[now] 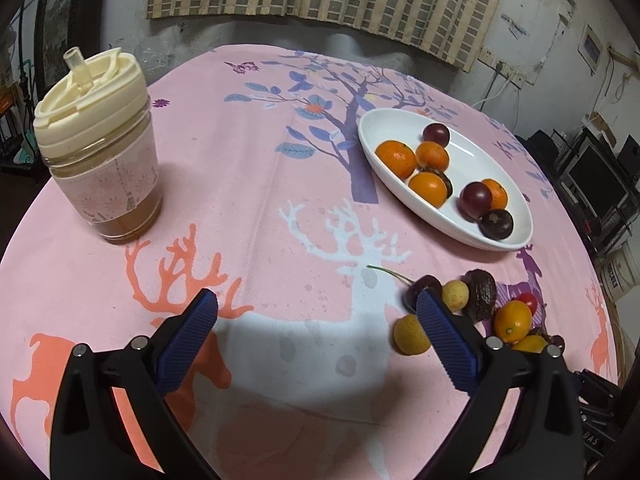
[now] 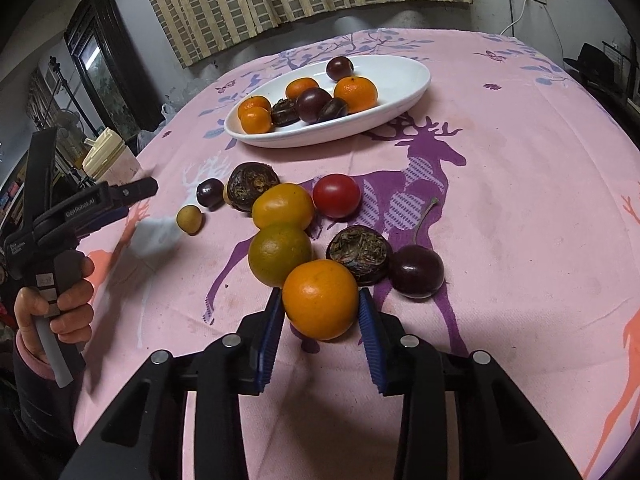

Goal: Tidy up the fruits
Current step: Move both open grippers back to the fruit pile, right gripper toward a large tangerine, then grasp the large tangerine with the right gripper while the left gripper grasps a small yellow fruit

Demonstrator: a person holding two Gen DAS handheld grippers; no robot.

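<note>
Your right tool (image 2: 321, 312) clenches a round, slick orange (image 2: 320, 299) across its middle; squeeze gently, left tool (image 1: 316, 304) released.

Round orange mandarin (image 2: 320, 299) pressed between two blue ribbed pads, just in front of a greenish citrus (image 2: 279, 254), a yellow-orange one (image 2: 283, 206), a red tomato (image 2: 336, 195), two dark wrinkled fruits (image 2: 359, 255) and a stemmed dark cherry (image 2: 416, 273), all loose on the cloth. Farther left, a second dark cherry (image 2: 209, 193) and a small yellow fruit (image 2: 189, 219). Beyond, a white oval dish (image 2: 404, 80) holding several mandarins, purple plums and dark wrinkled fruits.
</note>
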